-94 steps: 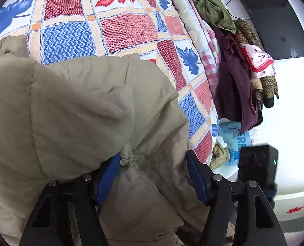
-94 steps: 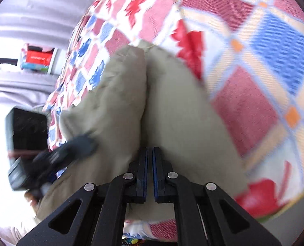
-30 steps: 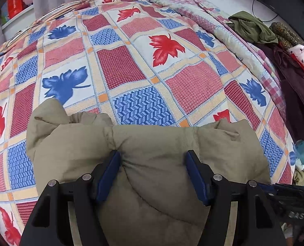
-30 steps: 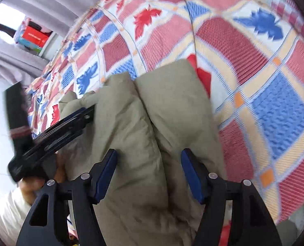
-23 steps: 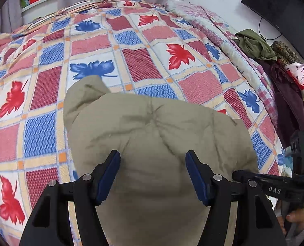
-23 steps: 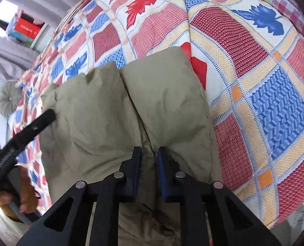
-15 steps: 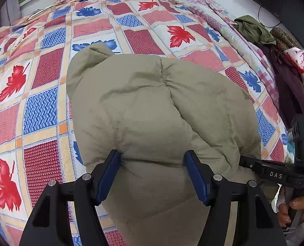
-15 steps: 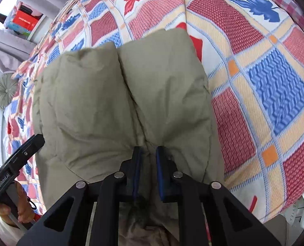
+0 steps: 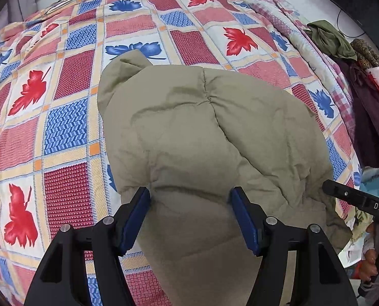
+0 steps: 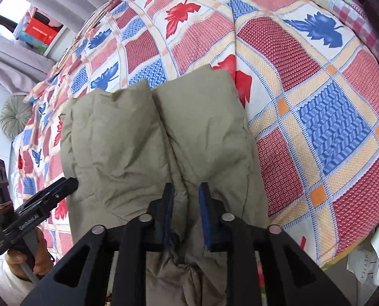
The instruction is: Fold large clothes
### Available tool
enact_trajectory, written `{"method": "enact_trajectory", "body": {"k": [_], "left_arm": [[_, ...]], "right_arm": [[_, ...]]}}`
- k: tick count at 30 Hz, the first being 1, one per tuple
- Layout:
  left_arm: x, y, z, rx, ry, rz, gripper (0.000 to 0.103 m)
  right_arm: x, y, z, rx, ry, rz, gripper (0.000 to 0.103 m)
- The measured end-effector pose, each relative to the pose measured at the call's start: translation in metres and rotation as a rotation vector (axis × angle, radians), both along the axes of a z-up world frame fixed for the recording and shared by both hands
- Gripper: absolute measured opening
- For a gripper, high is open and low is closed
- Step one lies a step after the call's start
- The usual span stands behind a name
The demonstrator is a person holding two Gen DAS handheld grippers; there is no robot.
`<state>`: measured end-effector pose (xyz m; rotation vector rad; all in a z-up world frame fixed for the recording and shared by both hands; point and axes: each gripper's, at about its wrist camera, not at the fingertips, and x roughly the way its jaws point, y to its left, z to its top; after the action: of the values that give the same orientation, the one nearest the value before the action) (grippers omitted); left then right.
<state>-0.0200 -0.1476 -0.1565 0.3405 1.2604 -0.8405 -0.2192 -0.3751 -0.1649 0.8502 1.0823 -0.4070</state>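
A padded khaki coat [image 9: 209,132] is laid on the patchwork quilt [image 9: 69,127], its length running straight ahead of both claws. The left claw [image 9: 190,218] is spread wide over the near hem; the right claw [image 10: 186,211] is narrowed around a hem ridge, though a firm pinch cannot be confirmed.

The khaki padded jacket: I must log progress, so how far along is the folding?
Done: the khaki padded jacket lies folded into a compact bundle on the patchwork leaf quilt. In hand: the right gripper pinches its near edge; the left gripper is open over it. Left: let go, perhaps tidy.
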Motion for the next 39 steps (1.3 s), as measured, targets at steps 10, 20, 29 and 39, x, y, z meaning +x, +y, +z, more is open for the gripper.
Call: {"method": "enact_trajectory", "body": {"k": [10, 20, 29, 39], "left_arm": [[0.000, 0.006, 0.000, 0.025, -0.003, -0.004, 0.092], [0.021, 0.022, -0.018, -0.013, 0.130, 0.069, 0.103], [0.033, 0.031, -0.039, -0.096, 0.313, 0.091, 0.103], [0.040, 0.036, -0.055, -0.133, 0.391, 0.119, 0.103]], "right_arm": [[-0.004, -0.005, 0.008, -0.014, 0.003, -0.011, 0.052], [-0.008, -0.029, 0.012, -0.028, -0.035, -0.008, 0.065], [-0.012, -0.065, -0.032, 0.198, -0.114, -0.055, 0.087], [0.006, -0.070, -0.068, 0.346, -0.162, -0.009, 0.103]]}}
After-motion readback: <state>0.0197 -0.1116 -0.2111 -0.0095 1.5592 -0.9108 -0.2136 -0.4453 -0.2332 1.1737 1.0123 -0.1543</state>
